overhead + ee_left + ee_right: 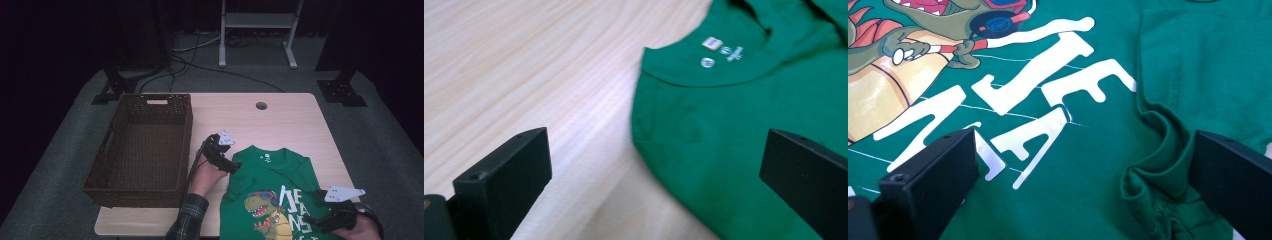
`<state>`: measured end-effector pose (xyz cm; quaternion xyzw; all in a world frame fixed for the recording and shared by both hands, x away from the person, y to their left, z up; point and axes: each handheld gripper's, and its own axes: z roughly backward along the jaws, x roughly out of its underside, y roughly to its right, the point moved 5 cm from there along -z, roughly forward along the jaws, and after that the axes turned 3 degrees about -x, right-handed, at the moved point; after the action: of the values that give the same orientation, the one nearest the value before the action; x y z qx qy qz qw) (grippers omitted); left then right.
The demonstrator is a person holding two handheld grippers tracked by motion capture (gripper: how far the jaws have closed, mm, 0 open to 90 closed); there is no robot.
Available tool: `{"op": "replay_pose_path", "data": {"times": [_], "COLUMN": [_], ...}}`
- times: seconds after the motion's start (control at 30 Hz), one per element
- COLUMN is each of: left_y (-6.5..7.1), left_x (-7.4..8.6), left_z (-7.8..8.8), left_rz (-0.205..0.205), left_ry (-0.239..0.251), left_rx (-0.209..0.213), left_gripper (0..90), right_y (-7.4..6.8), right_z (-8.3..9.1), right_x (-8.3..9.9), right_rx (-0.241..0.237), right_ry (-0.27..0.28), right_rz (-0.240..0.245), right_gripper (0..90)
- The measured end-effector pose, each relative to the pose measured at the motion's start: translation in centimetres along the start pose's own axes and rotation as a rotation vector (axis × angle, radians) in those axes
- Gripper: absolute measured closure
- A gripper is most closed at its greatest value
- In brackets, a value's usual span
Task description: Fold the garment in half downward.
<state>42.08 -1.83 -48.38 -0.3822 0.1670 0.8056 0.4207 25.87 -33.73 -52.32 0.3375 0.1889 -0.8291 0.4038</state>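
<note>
Green T-shirt (280,190) hem cut off by frame, left claw (231,166) spread at shoulder, right claw (315,220) spread over bunched sleeve.

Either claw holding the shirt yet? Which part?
Nothing held. Left claw is open at the green T-shirt shoulder edge; right claw is open over the bunched sleeve.

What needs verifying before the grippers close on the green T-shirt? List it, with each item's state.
1. Left gripper open: ok, jaws stand wide apart.
2. Left gripper at the green T-shirt: ok, its jaws straddle the shoulder edge near the collar.
3. Right gripper open: ok, jaws wide apart.
4. Fabric between the right jaws: ok, a bunched fold lies just inside one jaw.
5. Wicker basket free to receive: ok, nothing visible inside.
6. Shirt flat: not ok, the sleeve side is rumpled.
</note>
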Motion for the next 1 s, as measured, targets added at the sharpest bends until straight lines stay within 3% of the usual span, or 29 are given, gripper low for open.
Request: {"op": "replay_pose_path", "data": {"times": [0.53,1.0], "left_y": [-2.7,-3.5], "left_x": [0.1,1.2], "left_z": [-1.7,-3.8], "left_rz": [0.013,0.045], "left_ry": [-0.021,-0.064], "left_rx": [-0.032,-0.029], "left_gripper": [0.0,0.0], "right_y": [0.0,0.2], "right_z": [0.0,0.0], "right_x": [0.0,0.0], "right_rx": [0.000,-0.010], "right_ry": [0.001,0.000], "right_rz": [0.002,0.012], "right_gripper": [0.0,0.0]}}
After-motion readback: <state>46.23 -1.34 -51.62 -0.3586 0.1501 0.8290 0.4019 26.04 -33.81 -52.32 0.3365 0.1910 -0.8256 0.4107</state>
